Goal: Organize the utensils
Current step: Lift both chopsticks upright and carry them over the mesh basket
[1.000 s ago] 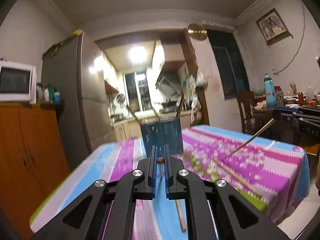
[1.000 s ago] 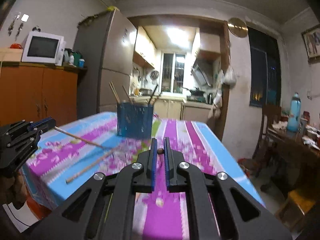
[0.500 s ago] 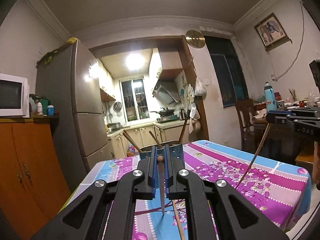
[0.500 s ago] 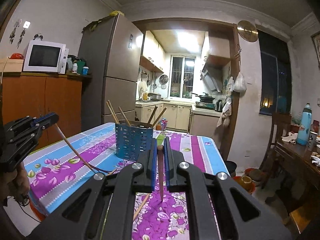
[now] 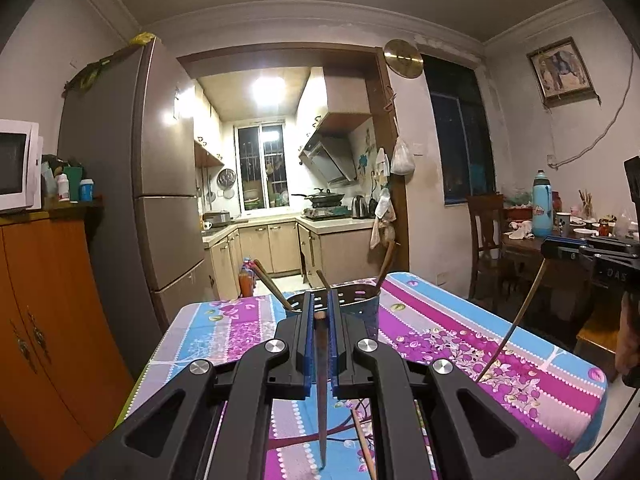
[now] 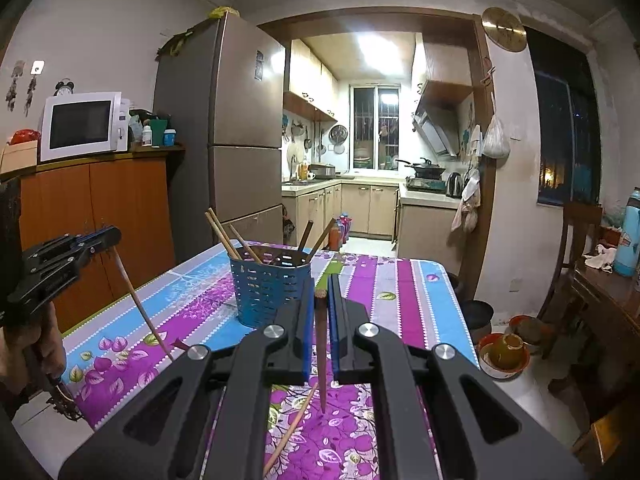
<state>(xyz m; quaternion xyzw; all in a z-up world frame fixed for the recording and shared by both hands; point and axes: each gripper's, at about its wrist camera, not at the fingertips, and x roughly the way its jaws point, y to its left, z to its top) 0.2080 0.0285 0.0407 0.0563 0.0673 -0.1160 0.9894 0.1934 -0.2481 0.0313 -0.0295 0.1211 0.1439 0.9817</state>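
A dark brown wooden chopstick (image 5: pixel 321 392) hangs nearly upright, tip down, above the purple floral tablecloth (image 5: pixel 460 344), pinched at its top by the closed left gripper (image 5: pixel 320 312); the right gripper (image 6: pixel 320 294) clamps another chopstick (image 6: pixel 322 356) likewise, near the blue perforated utensil holder (image 6: pixel 268 288).

Right hand-held gripper (image 6: pixel 320 300) pinching chopstick (image 6: pixel 321 344) near blue holder (image 6: pixel 268 288)

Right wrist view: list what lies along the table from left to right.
Left claw holding a chopstick → blue utensil basket → right claw shut on its own chopstick → bowls on the floor.
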